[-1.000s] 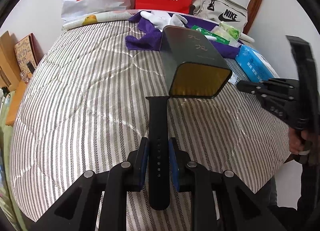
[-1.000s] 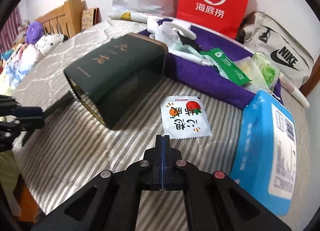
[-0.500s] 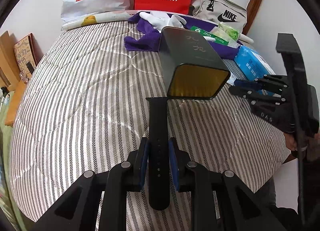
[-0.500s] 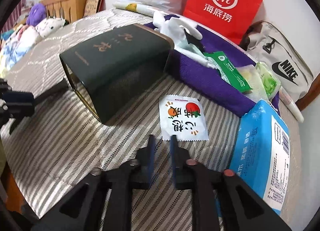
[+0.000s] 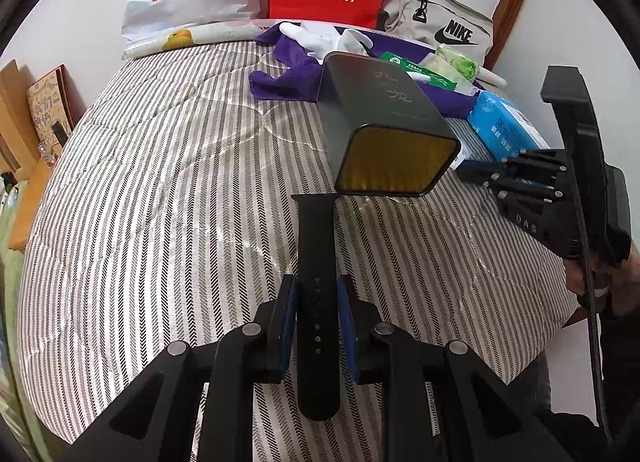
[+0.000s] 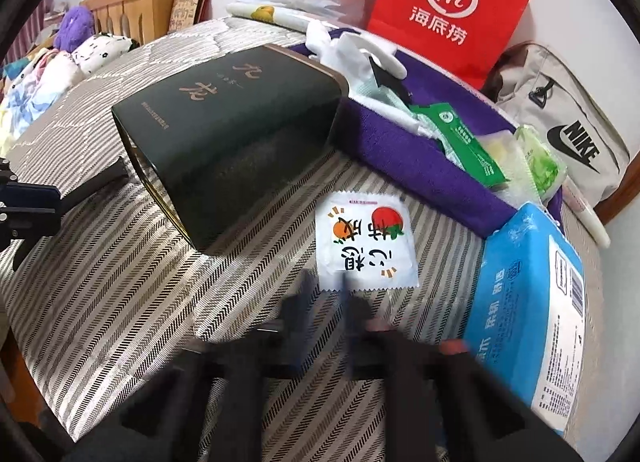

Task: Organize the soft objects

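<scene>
left claw: clamped on a black watch strap, pads on both edges around the hole section. strap sticks fwd, far tip right at the mouth of the dark green tin.

right claw: blurry in its own cam, but fingers look parted w/ a gap, nothing between them. hovering at the near edge of the white snack sachet, which lies flat on the striped bed cover.

tin: lying on its side, open gold-lined end facing the left claw. prob the drop spot for the soft stuff imo.

risk 1: strap is floppy and held near one end, so the free tip could droop and catch the tin's lower rim instead of sliding in. tin isn't braced by anything, a nudge could just push it back across the bed.

risk 2: sachet is thin + flat on soft quilt. the claw could pinch cover fabric along w/ it, or skate off the slick wrapper and shove it toward the tin.

risk 3: both claws work close together near the tin, so a bump btwn them seems possible if both go in at once.

further out: blue tissue pack just right of the sachet, easy to clip. purple towel w/ green packets behind, red bag at the wall.
</scene>
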Demonstrator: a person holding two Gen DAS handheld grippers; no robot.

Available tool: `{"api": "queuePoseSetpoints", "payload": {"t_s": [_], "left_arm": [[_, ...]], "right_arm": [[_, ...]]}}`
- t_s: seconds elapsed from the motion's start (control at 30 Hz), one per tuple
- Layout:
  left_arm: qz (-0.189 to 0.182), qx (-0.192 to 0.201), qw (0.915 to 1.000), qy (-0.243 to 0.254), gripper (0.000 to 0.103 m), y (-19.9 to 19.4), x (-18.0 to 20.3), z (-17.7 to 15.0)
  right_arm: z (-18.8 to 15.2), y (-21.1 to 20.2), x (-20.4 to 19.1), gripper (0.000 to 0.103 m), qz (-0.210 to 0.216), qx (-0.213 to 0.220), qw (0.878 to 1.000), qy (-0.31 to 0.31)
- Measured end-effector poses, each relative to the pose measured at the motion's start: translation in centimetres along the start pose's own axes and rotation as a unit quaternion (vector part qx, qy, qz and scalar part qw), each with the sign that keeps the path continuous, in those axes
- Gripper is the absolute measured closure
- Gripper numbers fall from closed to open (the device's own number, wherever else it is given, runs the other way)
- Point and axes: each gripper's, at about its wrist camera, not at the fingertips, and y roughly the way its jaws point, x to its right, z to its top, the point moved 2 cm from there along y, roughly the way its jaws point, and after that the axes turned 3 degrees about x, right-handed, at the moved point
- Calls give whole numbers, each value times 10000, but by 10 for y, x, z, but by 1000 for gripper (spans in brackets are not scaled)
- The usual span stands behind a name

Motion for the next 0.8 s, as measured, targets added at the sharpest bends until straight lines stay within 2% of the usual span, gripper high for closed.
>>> {"api": "queuePoseSetpoints", "payload": {"t_s": [0.2,0.47,0.5,0.53,0.57,0.6,0.63,0.67,0.8], "left_arm": [[7,1,10000,7,83,-1,0,-1],[23,-28,10000,9,83,-1,1,-2],[22,-28,10000,17,83,-1,1,-1],[21,-29,10000,23,83,-1,2,-1],[17,-29,10000,30,83,-1,2,-1],[10,-26,10000,40,83,-1,2,0],[3,-25,10000,47,83,-1,2,0],[0,-24,10000,52,83,-2,2,1],[-56,-8,10000,74,83,-3,-1,5]], "right_arm": [[-4,-5,1,103,34,92,9999,81],[-8,-30,0,103,303,257,9990,201],[-6,-30,0,101,272,255,9991,213],[-4,-28,1,96,248,238,9992,205],[-1,-25,3,79,225,231,9992,240],[3,-23,5,54,202,248,9989,335],[7,-21,8,45,234,317,9983,433],[11,-20,10,38,283,393,9975,509],[26,-6,17,36,315,303,9970,632]]}}
